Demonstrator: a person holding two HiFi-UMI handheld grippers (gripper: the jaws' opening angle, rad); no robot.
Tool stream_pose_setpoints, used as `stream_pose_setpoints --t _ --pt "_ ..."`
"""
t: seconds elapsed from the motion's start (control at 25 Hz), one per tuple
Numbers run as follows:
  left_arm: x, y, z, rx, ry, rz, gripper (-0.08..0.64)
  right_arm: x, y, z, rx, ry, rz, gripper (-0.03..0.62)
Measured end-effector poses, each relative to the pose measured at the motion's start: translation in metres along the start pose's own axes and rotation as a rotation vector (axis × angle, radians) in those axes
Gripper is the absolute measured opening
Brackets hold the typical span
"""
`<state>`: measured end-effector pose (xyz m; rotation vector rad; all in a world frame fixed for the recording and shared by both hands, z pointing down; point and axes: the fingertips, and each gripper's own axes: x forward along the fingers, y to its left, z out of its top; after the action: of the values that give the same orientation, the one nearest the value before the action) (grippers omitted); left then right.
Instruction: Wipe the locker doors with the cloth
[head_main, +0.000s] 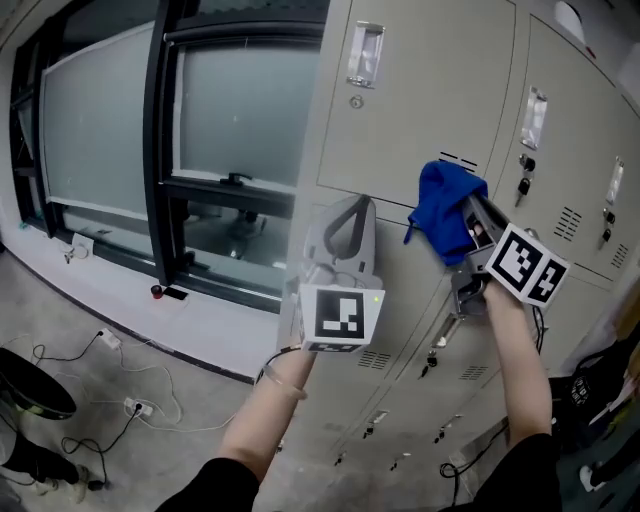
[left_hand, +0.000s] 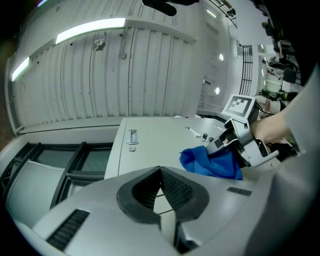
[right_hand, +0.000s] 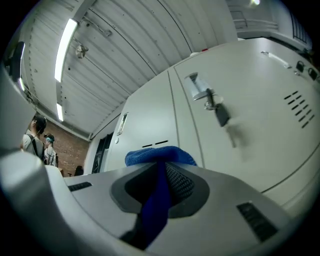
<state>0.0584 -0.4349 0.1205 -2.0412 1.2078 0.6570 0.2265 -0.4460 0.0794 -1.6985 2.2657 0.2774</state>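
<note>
Bare left forearm (head_main: 262, 412) and right forearm (head_main: 522, 355) reach up out of dark sleeves toward a bank of lockers. Beyond them the left gripper (head_main: 355, 208), smooth pale-grey plastic with a black-and-white marker cube at its back, has its two ribbed black pads brought together at the tips with nothing caught between them. It hovers just left of the cloth, apart from it. The right gripper (head_main: 466, 208) is clamped on the cloth (head_main: 442, 205), a soft, nubby, deep-blue rag that bunches over the jaw tips and trails down between them. The bulge of the rag lies against a locker door (head_main: 420, 100) near that door's lower edge, right below two short dark slots (head_main: 458, 159). The doors are flat beige painted sheet metal split by narrow seams, each with a clear label holder (head_main: 364, 52). Those to the right carry keys (head_main: 522, 186) dangling from locks and small louvred vents (head_main: 567, 223). Left of the lockers stands a dark-framed window (head_main: 230, 110) of frosted glass above a low ledge. Below it a grey concrete floor (head_main: 70, 300), crossed by loose white cables (head_main: 120, 395), leaves open room beside the lockers. Overhead runs a ribbed white ceiling with a long light strip (left_hand: 90, 29). Far off in the right gripper view, two people (right_hand: 39, 145) stand by a brick wall.
</note>
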Motion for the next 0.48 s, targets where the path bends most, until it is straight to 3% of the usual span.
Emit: stream_pose_setpoints --t 0.28,0.48 --pt "0.01 -0.027 0.008 -0.014 -0.019 -0.042 0.006 -0.023 -0.04 0.008 0.006 -0.018 -0.089 0.057" --pt "0.003 -0.022 0.018 -0.017 -0.032 -0.032 0.006 -0.031 -0.012 0.008 0.03 -0.064 -0.018 0.055"
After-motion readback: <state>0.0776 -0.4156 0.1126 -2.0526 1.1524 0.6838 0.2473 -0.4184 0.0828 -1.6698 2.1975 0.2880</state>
